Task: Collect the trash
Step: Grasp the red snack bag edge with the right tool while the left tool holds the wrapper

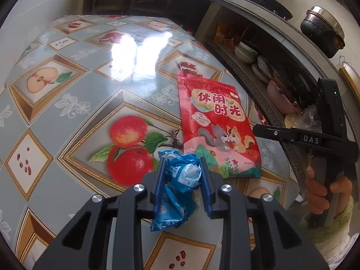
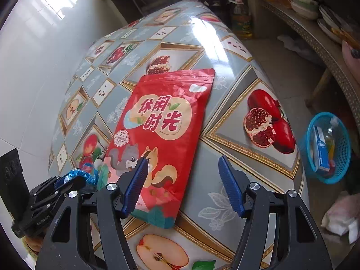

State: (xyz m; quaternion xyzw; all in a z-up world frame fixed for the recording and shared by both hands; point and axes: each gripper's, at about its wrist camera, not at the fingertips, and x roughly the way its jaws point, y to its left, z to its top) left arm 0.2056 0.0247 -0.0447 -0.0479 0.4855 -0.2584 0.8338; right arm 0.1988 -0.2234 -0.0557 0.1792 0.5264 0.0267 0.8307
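The left tongs (image 1: 182,181) cover the sides of the crumpled blue wrapper (image 1: 180,186). The right tongs' (image 2: 183,185) left finger (image 2: 135,184) overlaps the red snack bag's (image 2: 162,121) lower edge. The blue basket's (image 2: 344,148) contents are too small to identify.

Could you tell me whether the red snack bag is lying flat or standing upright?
Lying flat: the red snack bag rests printed side up on the table, its whole front visible.

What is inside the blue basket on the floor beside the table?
The blue basket holds a blue and white box standing on end and, behind it, what looks like a clear bottle. The box and the rim hide whatever lies at the bottom.
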